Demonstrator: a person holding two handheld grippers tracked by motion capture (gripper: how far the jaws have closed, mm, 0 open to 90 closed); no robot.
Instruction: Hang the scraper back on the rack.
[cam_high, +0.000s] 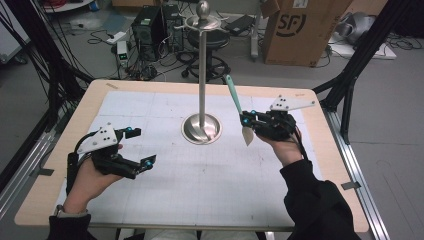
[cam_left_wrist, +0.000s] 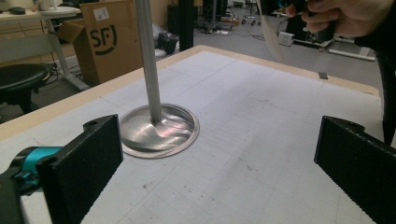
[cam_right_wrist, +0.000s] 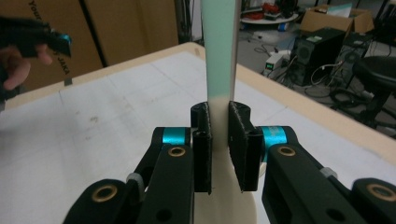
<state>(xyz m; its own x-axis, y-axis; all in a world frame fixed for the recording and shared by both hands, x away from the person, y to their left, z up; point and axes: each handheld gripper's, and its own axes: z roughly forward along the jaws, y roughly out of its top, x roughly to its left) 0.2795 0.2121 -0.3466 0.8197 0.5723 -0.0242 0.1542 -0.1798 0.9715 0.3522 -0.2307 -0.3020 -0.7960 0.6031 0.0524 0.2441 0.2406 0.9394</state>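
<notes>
"SF" is printed in dark letters inside a ring on the side of a cardboard box (cam_high: 295, 30) standing on the floor beyond the table; the same mark is read on that box (cam_left_wrist: 105, 39) in the left gripper view. In the right gripper view, "JAKA" is read sideways on a brown box (cam_right_wrist: 56, 42), with further letters above it cut off.

Open tongs (cam_left_wrist: 224, 163) over white mat (cam_left_wrist: 261, 116), steel stand (cam_left_wrist: 156, 126), cardboard box (cam_left_wrist: 107, 39) behind
</notes>
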